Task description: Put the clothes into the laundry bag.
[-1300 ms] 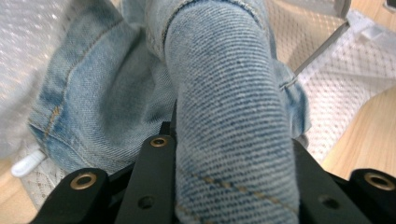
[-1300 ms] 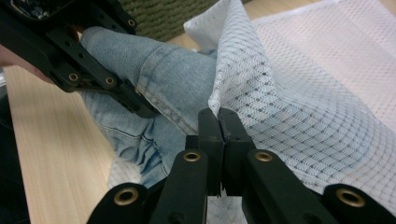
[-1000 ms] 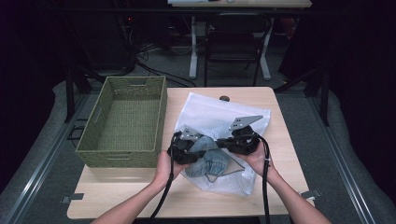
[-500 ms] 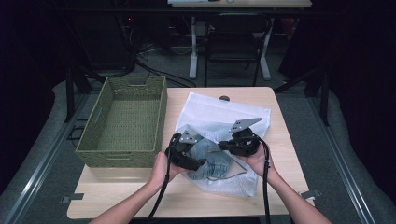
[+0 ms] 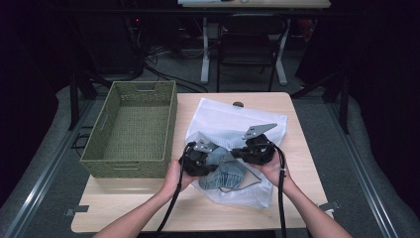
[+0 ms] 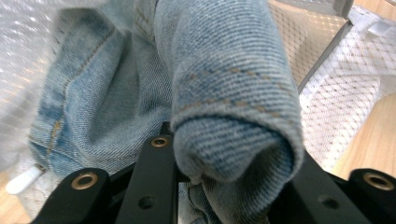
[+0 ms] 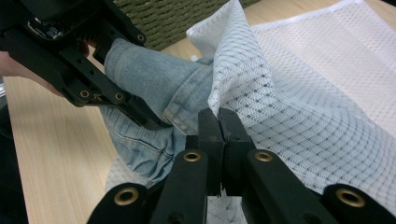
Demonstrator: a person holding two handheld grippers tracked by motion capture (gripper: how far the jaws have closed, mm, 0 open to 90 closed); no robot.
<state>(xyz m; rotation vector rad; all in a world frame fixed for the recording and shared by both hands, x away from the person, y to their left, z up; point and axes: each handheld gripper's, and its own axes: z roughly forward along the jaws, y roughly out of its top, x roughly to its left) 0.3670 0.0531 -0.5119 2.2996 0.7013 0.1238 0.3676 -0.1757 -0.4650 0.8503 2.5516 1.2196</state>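
A white mesh laundry bag (image 5: 233, 119) lies on the wooden table (image 5: 124, 203), its opening toward the person. Light blue denim jeans (image 5: 225, 173) bulge out of that opening. My left gripper (image 5: 210, 161) is shut on a thick rolled fold of the jeans (image 6: 224, 93), with the denim squeezed between its jaws (image 6: 233, 154). My right gripper (image 5: 240, 152) is shut on the bag's edge (image 7: 243, 93), jaws pressed together (image 7: 218, 116), right beside the denim (image 7: 154, 79). In the right gripper view, the left gripper (image 7: 154, 121) bites the jeans close by.
A green woven basket (image 5: 171, 124) stands on the table's left half, touching the bag's corner. A small dark round object (image 5: 238, 104) sits at the table's far edge. Bare wood runs along the near edge.
More blue denim now shows outside the bag's opening between the two grippers. Both hands have shifted only slightly.
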